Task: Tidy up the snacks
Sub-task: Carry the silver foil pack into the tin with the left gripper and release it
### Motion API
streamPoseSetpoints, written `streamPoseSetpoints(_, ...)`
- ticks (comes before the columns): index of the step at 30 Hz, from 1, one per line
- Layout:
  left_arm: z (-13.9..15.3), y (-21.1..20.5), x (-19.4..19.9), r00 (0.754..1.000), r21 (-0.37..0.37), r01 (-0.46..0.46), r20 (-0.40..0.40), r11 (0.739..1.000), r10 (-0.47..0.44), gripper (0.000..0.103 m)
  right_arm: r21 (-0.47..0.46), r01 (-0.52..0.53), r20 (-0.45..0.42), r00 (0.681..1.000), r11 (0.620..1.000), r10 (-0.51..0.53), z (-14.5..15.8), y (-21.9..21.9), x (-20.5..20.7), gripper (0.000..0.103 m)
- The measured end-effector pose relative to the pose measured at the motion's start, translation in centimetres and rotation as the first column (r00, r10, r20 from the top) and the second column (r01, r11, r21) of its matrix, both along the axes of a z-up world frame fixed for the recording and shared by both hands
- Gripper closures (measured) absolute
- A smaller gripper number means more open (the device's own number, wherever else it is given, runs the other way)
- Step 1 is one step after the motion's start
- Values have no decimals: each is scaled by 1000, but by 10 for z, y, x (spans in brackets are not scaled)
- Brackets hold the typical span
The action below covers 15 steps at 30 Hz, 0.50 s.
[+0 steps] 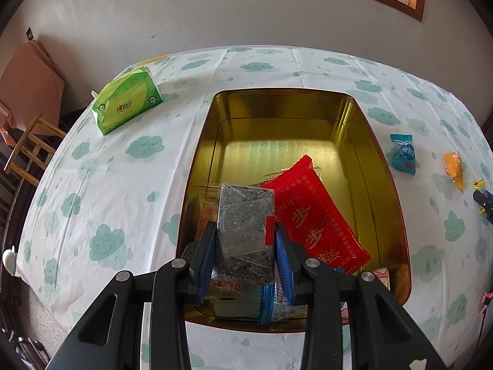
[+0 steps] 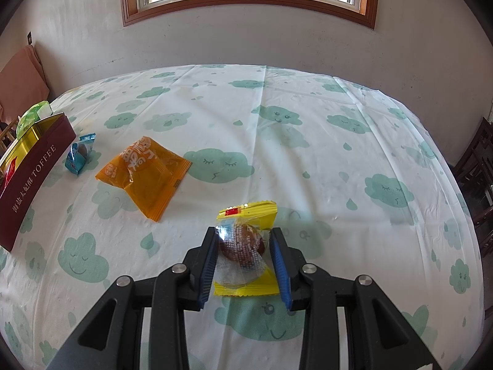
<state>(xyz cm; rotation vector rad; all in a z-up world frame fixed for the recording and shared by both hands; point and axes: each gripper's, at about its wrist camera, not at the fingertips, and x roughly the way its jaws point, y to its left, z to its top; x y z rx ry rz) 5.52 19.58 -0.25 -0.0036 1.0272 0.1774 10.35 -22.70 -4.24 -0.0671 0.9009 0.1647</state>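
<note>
The left gripper (image 1: 245, 231) is hanging over the near end of an open gold-lined toffee tin (image 1: 382, 166), its jaws standing narrowly apart with a clear packet of dark speckled snack (image 1: 246, 215) between them; the blue pads (image 1: 282, 256) are lying right against the packet's edges, though whether they are pressing on it or have just let go cannot be told. Inside the tin, a red packet with white Chinese characters (image 1: 314, 215) is lying aslant just to the right of the clear one, and a blue-edged wrapper (image 1: 266, 302) and other packets are showing beneath the gripper at the tin's near wall. On the cloud-print tablecloth (image 1: 123, 185), a green tissue pack (image 1: 128, 98) is sitting well to the left of the tin, while a small blue snack packet (image 1: 403, 153) and an orange one (image 1: 454, 166) are lying to its right. In the right wrist view, the right gripper (image 2: 243, 237) is clamping a yellow-trimmed clear packet holding a round brown cake (image 2: 243, 243), its jaws nearly closed on the wrapper's sides just above the cloth. A large orange packet (image 2: 144, 172) and the small blue packet (image 2: 78, 155) are lying to the left, near the tin's maroon outer wall.
</note>
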Motion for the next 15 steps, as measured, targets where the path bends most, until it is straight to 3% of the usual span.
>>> streamPoseSetpoints(8, 2, 0, -1, 1000, 12, -4, 9, 1000, 4, 65, -2, 0, 1, 1000, 1000, 0, 0, 0, 0, 69)
streamPoseSetpoints(15, 5, -1, -2, 1000, 15, 0, 26, 1000, 0, 50, -8, 9, 1, 1000, 1000, -9, 0, -1, 0, 69)
